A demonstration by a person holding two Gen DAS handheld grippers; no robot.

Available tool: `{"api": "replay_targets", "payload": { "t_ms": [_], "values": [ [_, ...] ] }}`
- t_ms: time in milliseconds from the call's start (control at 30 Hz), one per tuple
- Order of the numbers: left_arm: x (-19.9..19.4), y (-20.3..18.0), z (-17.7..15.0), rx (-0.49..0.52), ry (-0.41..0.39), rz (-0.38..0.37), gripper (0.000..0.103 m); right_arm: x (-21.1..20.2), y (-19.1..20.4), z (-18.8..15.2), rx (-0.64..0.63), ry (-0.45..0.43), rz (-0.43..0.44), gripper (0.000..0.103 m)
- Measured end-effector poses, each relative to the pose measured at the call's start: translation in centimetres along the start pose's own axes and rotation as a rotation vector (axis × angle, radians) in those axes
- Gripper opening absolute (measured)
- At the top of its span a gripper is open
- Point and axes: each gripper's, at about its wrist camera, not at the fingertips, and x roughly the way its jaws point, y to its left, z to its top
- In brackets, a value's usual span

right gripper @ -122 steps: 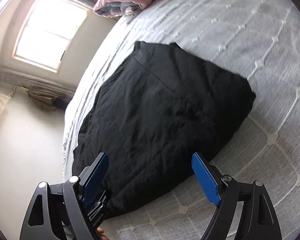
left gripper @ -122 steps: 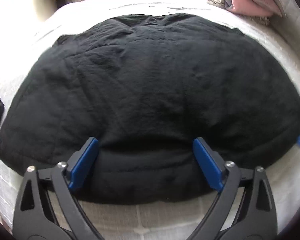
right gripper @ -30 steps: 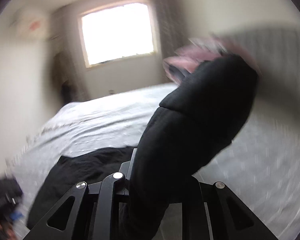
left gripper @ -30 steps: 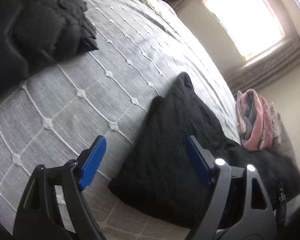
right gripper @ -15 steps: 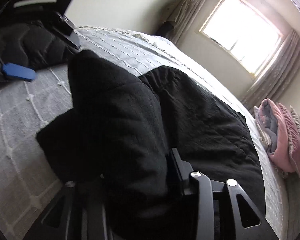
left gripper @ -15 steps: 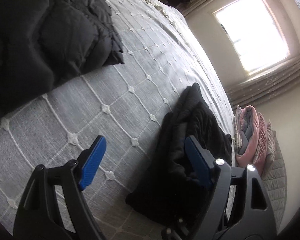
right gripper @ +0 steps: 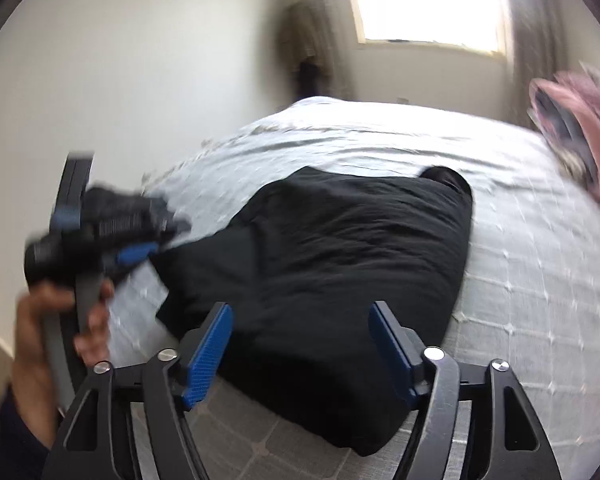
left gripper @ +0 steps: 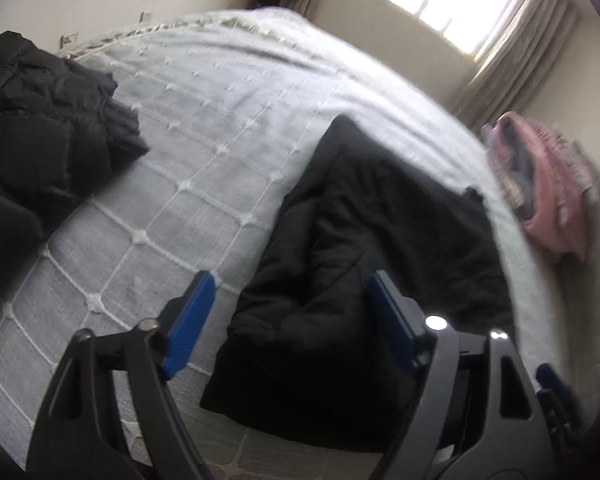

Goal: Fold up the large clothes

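Observation:
A black padded garment [left gripper: 364,280] lies folded in a thick bundle on the grey quilted bed [left gripper: 204,152]. It also shows in the right wrist view [right gripper: 340,280], folded over on itself. My left gripper [left gripper: 288,316] is open and empty, just above the bundle's near left edge. My right gripper [right gripper: 300,344] is open and empty over the bundle's near end. The left gripper also shows in the right wrist view [right gripper: 100,236], held in a hand at the left.
A second black padded garment [left gripper: 32,152] lies heaped at the bed's left. A stack of pink and grey folded bedding [left gripper: 548,188] sits at the far right by the headboard. A bright window [right gripper: 424,0] and curtains are beyond the bed.
My right gripper has let go of the black garment and opened; the lifted fold now lies on the bundle. My left gripper has swung toward the bundle and stays open.

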Motion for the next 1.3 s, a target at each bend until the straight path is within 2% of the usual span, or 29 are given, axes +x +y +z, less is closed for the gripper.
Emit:
{"api": "replay_targets", "payload": {
  "t_ms": [33,67,100,233,300,367,500,667,800,867,933,1000,1067,1167,1300],
  "values": [
    [0.7,0.5,-0.1,-0.027,0.024,-0.006,0.070,0.5,-0.3,0.6,0.011,0.010,0.002,0.050],
    [0.9,1.0,-0.3,-0.050,0.034,-0.023,0.068,1.2,-0.2,0.6,-0.007,0.036,-0.004,0.048],
    [1.1,1.5,-0.3,-0.077,0.049,-0.054,0.061,2.0,0.6,0.5,-0.049,0.064,-0.017,0.047],
    [1.1,2.1,-0.9,-0.105,0.082,-0.126,0.055,5.3,2.5,-1.4,-0.268,0.177,-0.167,0.046],
    [1.1,1.0,-1.4,-0.072,0.078,-0.109,0.055,6.5,2.3,-2.6,-0.319,0.235,-0.210,0.046],
    [0.7,-0.2,-1.9,-0.041,0.066,-0.069,0.055,6.6,1.5,-3.2,-0.305,0.245,-0.199,0.046],
    [0.7,-1.1,-2.6,-0.047,0.067,-0.026,0.054,6.9,-0.3,-3.9,-0.251,0.227,-0.146,0.046],
    [1.9,0.0,-3.0,-0.091,0.104,-0.059,0.053,6.8,-1.5,-3.5,-0.200,0.236,-0.092,0.046],
    [2.0,0.3,-2.9,-0.093,0.110,-0.067,0.053,7.4,-1.0,-3.4,-0.190,0.233,-0.108,0.046],
    [1.9,0.3,-2.9,-0.089,0.111,-0.066,0.053,7.1,-0.6,-2.4,-0.189,0.257,-0.102,0.046],
    [2.0,0.4,-2.8,-0.097,0.118,-0.074,0.053,6.2,-0.8,-0.4,-0.135,0.271,-0.056,0.046],
    [2.1,0.5,-2.8,-0.103,0.123,-0.078,0.053,4.6,-2.5,2.5,-0.046,0.213,-0.018,0.047],
    [2.1,0.5,-2.8,-0.103,0.124,-0.077,0.053,3.8,-4.0,5.7,0.005,0.151,-0.040,0.049],
    [2.1,0.6,-2.8,-0.104,0.125,-0.075,0.053,5.8,-7.4,10.0,0.094,0.161,-0.040,0.049],
    [2.1,0.6,-2.8,-0.111,0.128,-0.077,0.053,11.0,-11.6,13.0,0.219,0.232,-0.049,0.049]
  ]
}}
